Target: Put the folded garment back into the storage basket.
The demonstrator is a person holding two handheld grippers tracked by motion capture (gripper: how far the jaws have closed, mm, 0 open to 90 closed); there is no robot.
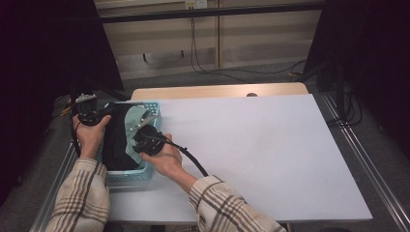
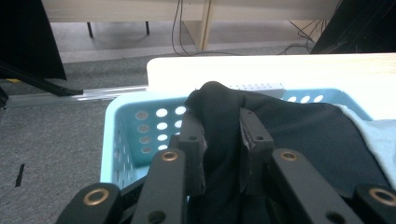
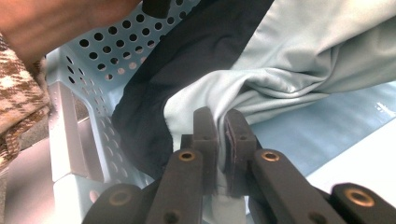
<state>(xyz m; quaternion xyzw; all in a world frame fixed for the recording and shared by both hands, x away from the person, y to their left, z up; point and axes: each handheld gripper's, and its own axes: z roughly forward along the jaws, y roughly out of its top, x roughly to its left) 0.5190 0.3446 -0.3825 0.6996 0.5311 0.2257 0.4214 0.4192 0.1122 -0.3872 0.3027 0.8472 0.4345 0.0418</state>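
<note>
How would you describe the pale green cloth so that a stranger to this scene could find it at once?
Start at the white table and go to the blue basket at its left edge. Two cloths lie in it: a black cloth and, on its right, the pale green cloth, pinched by the right gripper.

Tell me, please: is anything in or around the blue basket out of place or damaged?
Nothing stands out. The basket sits upright on the table's left edge, holding a dark cloth and a pale cloth; each gripper pinches one, with no visible tear or spill.
</note>
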